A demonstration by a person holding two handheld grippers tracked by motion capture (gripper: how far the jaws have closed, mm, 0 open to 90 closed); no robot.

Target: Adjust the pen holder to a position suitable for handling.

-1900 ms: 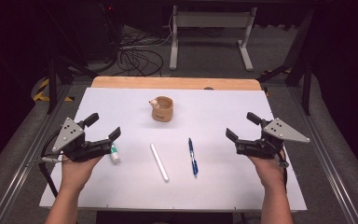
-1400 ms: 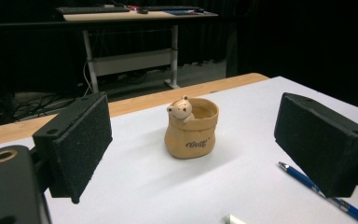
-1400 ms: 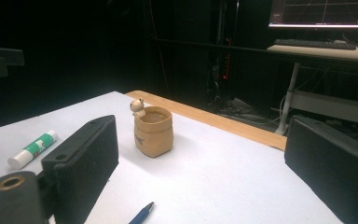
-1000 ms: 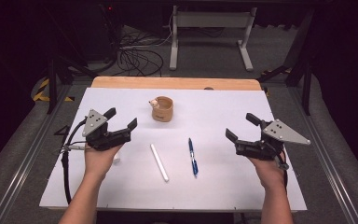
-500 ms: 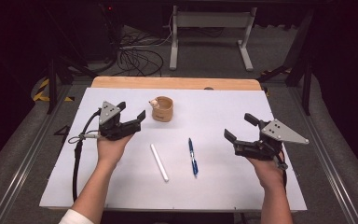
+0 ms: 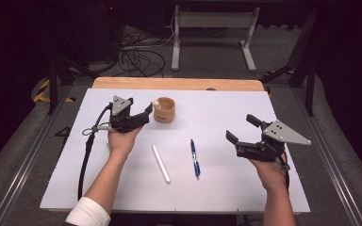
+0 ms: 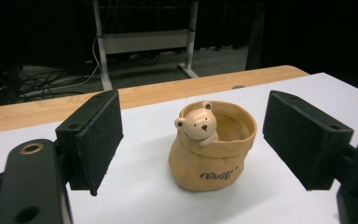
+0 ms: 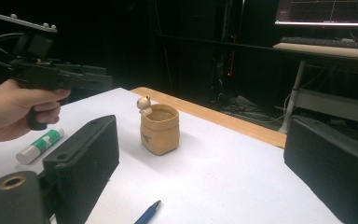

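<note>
The left claw [image 6: 140,113] hovers just beside the bear pot [image 6: 164,109], spread but just closing slightly, nothing pinched. The right claw [image 6: 239,129] hangs spread and empty over the table [image 6: 217,183].

A glossy tan ceramic bear pot [image 7: 212,147] stands on the matt white table sheet [image 6: 226,188] edged with wood.

Bare table surrounds the bear pot [image 6: 164,110]; only the left gripper [image 6: 140,113] stands just beside it.

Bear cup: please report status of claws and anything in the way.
Left claw open, closing in around bear cup, no contact. Right claw open, empty. Path clear.
</note>
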